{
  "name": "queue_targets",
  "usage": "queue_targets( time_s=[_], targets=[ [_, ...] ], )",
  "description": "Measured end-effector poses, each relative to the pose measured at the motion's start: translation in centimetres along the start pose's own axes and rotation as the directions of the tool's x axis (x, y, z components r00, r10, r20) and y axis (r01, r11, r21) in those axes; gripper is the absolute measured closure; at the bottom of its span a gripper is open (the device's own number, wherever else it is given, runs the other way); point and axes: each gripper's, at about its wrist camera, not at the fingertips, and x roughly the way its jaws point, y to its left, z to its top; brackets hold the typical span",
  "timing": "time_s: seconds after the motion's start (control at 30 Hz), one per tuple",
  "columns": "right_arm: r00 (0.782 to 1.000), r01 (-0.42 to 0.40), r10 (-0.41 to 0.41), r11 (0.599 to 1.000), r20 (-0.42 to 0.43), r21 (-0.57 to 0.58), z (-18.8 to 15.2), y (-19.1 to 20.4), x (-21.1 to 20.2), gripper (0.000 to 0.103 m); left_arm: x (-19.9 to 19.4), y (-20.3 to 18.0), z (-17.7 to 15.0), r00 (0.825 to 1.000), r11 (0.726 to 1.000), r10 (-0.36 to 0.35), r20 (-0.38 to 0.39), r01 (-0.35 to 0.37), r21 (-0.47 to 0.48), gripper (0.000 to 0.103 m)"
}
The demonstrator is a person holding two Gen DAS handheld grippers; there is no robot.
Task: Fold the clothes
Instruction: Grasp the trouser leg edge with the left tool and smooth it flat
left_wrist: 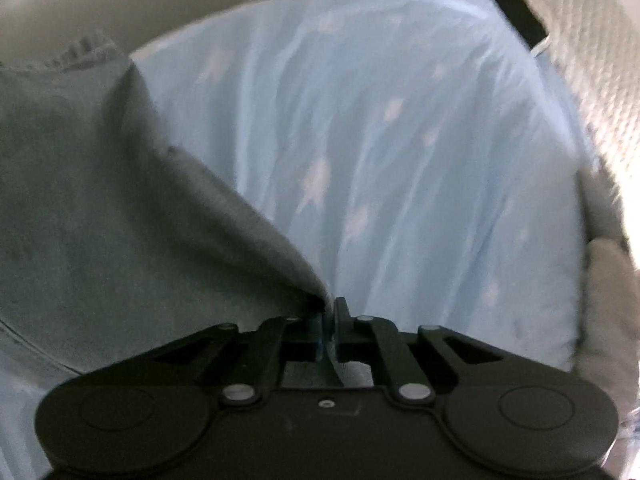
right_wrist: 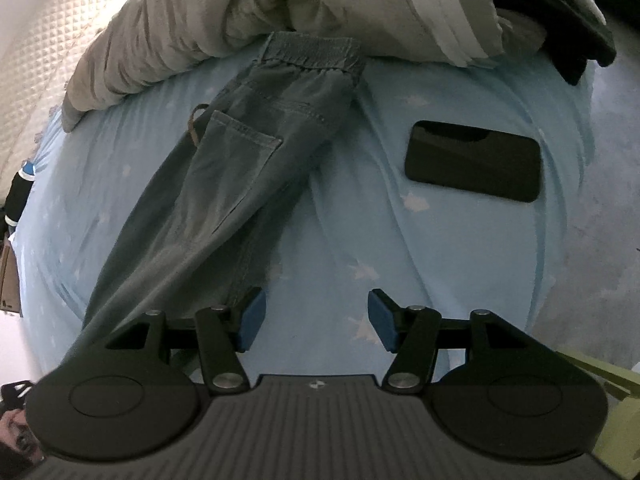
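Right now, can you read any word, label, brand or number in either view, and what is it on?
No readable text in either view.
Trousers: a small brown tab by the back pocket, nothing legible on it.
Phone: screen dark, no text.
Right tongs: a small round mark on the body behind them, too small to read.
Sheet: star pattern only.
Left tongs, shut on the trousers: no markings visible.

We see dim, bluish light in both fisheye views, edges bowed; the left wrist view is motion-blurred, while glare whitens the quilted headboard [right_wrist: 44, 32] at right.
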Motion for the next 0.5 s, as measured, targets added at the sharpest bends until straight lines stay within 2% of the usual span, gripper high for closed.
queue_targets(
  time_s=[0.03, 0.07, 0.1, 0.17, 0.2, 0.27, 0.33, 0.43, 0.5],
  targets=[
    [1.0, -0.001, 0.001, 1.0, 0.001, 0.002, 0.3, -0.1, 0.1, 0.043, 0.1, -0.1, -0.1, 1.0, 1.0, 0.006, -0.007, -0.006, 0.008, 0.095],
    [1.0, -0.003, 0.003, 1.0, 0.003, 0.004, 0.6, -0.2, 0.1, 0.043, 0.3, -0.1, -0.3, 1.0, 1.0, 0.012, -0.014, -0.012, 0.015, 0.087],
    [1.0, -0.011, 0.011, 1.0, 0.007, 0.004, 1.2, -0.3, 0.1, 0.043, 0.4, -0.2, -0.4, 1.0, 1.0, 0.019, -0.021, -0.018, 0.023, 0.074],
    [0.999, -0.03, 0.03, 1.0, 0.017, 0.009, 2.4, -0.6, 0.4, 0.043, 0.7, -0.3, -0.7, 0.999, 0.999, 0.031, -0.035, -0.03, 0.039, 0.055],
    [0.999, -0.041, 0.04, 0.999, 0.024, 0.02, 3.3, -0.8, 0.7, 0.042, 0.0, -0.9, -1.2, 0.999, 0.997, 0.038, -0.021, -0.037, 0.071, 0.051],
    [0.997, -0.066, 0.064, 0.997, 0.037, 0.04, 5.2, -1.2, 1.5, 0.041, -1.6, -2.4, -2.8, 0.999, 0.986, 0.05, 0.001, -0.049, 0.159, 0.048],
    [0.995, -0.094, 0.091, 0.994, 0.048, 0.053, 7.5, -1.6, 2.9, 0.04, -3.1, -4.2, -5.1, 0.998, 0.961, 0.059, 0.015, -0.061, 0.268, 0.048],
    [0.992, -0.116, 0.112, 0.991, 0.063, 0.059, 10.8, -1.9, 5.4, 0.039, -5.5, -6.9, -8.7, 0.997, 0.902, 0.07, 0.038, -0.079, 0.425, 0.046],
    [0.989, -0.135, 0.13, 0.989, 0.073, 0.068, 12.7, -2.2, 7.2, 0.039, -6.7, -8.3, -11.9, 0.996, 0.869, 0.07, 0.045, -0.084, 0.489, 0.044]
  ],
)
